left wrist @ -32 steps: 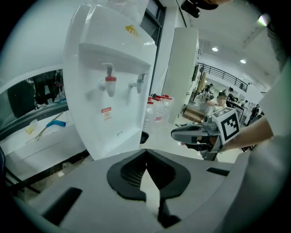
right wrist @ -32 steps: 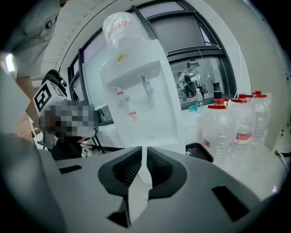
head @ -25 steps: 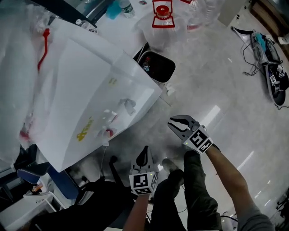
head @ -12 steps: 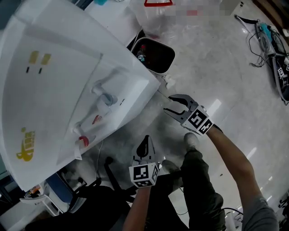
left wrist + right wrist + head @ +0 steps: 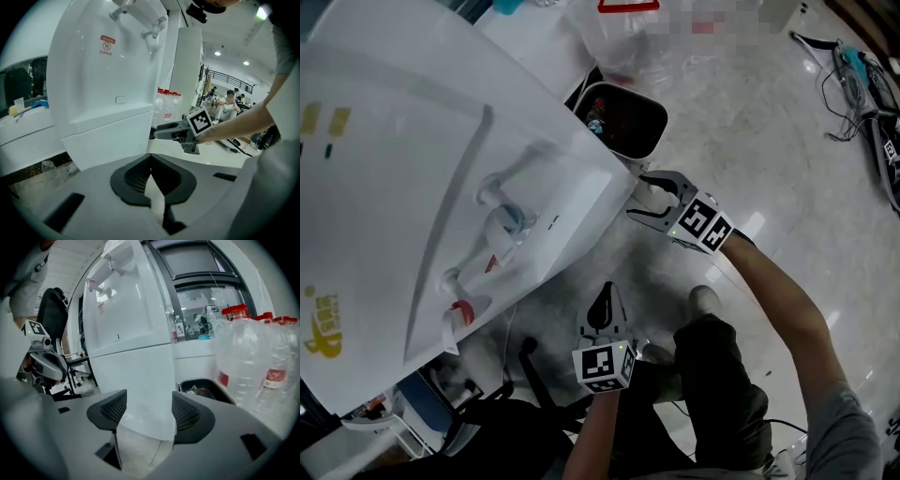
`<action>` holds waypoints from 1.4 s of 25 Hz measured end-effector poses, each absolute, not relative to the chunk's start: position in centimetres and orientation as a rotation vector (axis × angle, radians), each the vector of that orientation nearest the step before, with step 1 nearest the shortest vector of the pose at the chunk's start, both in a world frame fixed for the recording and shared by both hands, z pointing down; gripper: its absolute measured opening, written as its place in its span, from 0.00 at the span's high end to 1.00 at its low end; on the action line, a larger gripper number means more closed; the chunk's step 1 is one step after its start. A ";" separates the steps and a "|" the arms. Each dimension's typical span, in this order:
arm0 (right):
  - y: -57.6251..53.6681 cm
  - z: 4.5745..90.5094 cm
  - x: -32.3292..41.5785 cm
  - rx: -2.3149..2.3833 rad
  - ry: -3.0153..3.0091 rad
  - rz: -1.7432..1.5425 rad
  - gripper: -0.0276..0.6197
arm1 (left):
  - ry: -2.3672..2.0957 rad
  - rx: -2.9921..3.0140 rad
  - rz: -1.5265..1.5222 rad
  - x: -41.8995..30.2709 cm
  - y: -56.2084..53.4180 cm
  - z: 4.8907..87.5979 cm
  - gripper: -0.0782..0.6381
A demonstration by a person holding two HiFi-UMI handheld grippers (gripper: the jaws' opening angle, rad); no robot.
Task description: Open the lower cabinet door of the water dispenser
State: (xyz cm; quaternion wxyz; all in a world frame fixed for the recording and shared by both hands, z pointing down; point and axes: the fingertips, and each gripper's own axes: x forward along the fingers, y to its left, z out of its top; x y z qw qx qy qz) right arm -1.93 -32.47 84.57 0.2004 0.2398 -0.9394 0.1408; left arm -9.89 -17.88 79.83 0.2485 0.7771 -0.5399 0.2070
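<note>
At the dispenser's (image 5: 441, 169) front corner – right gripper (image 5: 639, 197) jaws wide apart, gripping nothing. In the right gripper view the lower door (image 5: 140, 385) stands just past the jaws, its near vertical edge lined up with the gap between them; contact cannot be told. Door reads as shut, flush with the cabinet. Left gripper (image 5: 602, 302) – jaws together, empty, held low and well back from the door, pointing toward it. Bin (image 5: 623, 117) just beside the dispenser.
</note>
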 end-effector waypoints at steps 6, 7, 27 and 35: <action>-34.8 85.7 -3.1 0.646 -2.636 0.353 0.40 | -1.479 2.156 0.548 -9.8 -18.9 80.4 0.88; -35.0 85.8 -3.2 0.634 -2.642 0.354 0.39 | -1.482 2.161 0.548 -9.8 -19.0 80.6 0.88; -36.4 85.5 -5.6 0.567 -2.695 0.247 0.38 | -1.481 2.144 0.591 -11.2 -17.4 82.0 0.88; -34.2 85.3 -4.0 0.726 -2.691 0.277 0.38 | -1.440 2.160 0.614 -10.3 -17.4 81.0 0.88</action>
